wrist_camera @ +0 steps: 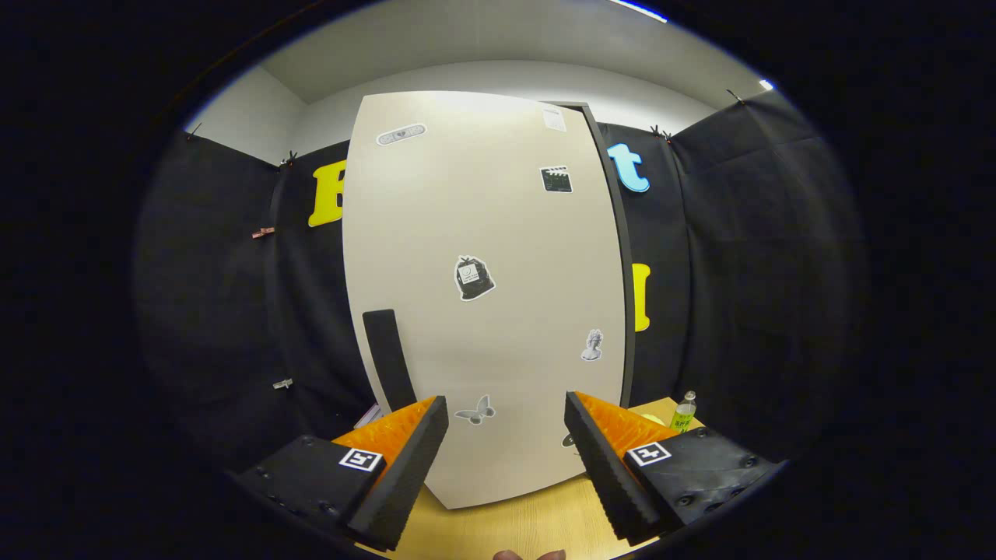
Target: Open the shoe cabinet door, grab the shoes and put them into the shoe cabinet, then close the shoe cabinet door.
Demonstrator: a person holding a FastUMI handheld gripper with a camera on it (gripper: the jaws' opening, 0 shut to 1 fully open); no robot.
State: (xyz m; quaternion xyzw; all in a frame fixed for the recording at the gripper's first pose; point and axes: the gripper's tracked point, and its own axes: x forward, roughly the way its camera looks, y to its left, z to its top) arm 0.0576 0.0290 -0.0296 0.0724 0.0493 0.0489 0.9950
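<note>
Cloth-walled booth [747, 257] (pale cabinet [482, 233], wooden floor [506, 529])

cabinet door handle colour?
Black; the handle shows best in the gripper view, on the beige door.

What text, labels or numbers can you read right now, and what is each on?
None can be read.
Stickers on the cabinet door: any print is too small and blurred.
Paper slip at the door's top corner: blurred.
Green bottle beside the cabinet: label too small.
Square markers on the open jaws, which stand just before the door: patterns, no words.
</note>
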